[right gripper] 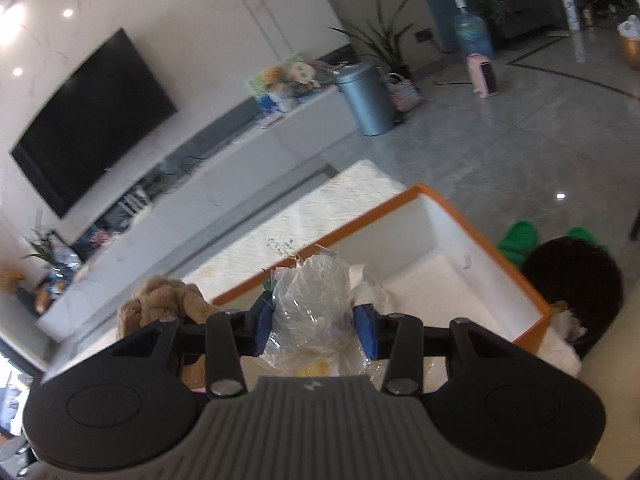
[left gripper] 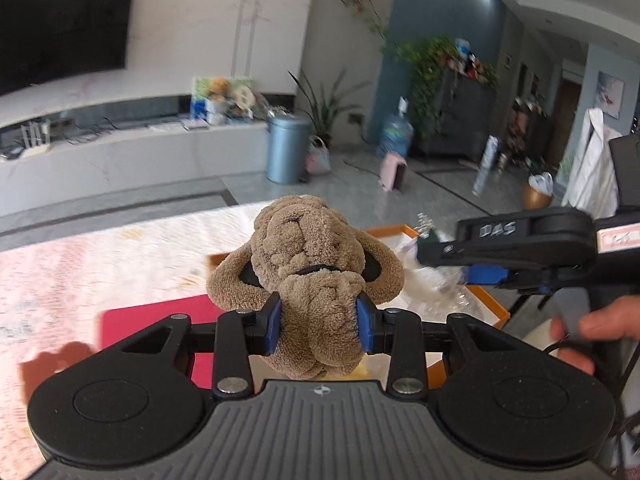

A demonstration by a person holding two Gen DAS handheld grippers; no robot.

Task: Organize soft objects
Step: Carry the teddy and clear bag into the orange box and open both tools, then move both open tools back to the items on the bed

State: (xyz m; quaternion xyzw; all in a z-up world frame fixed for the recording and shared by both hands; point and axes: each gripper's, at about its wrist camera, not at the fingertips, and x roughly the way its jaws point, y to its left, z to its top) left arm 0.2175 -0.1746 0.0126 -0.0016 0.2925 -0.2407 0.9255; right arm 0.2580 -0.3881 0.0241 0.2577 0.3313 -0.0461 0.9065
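Plush fills the left wrist view: a brown, knotted terry-cloth soft toy with long floppy ears [left gripper: 308, 264] sits clamped between the blue pads of the left gripper [left gripper: 319, 322], whose jaws stand at a middling width and press into the toy's lower body from both sides. The toy is lifted clear, above a red flat mat [left gripper: 156, 320] and a pale patterned surface [left gripper: 120, 252]. Behind it lies an open white box with an orange rim [left gripper: 394, 232], holding crinkled clear wrapping.

In the right wrist view, the right gripper [right gripper: 316, 326] has its jaws closed to a similar middling width on a crumpled transparent plastic bag [right gripper: 312, 304] with something yellow showing low inside it. The bag hangs over the near edge of the orange-rimmed box [right gripper: 460, 216], whose white interior is largely bare at the far end. The brown toy [right gripper: 168, 300] appears just to the left of this gripper, the two hands close side by side.

From the left camera, the right gripper's black body crosses the frame at the right, with the person's hand [left gripper: 600, 324] wrapped on its handle.

Beyond stand a blue-grey cylindrical bin [left gripper: 286, 148], a large dark wall screen [right gripper: 92, 120] and green slippers [right gripper: 518, 238] on the grey tiled floor [right gripper: 500, 152].
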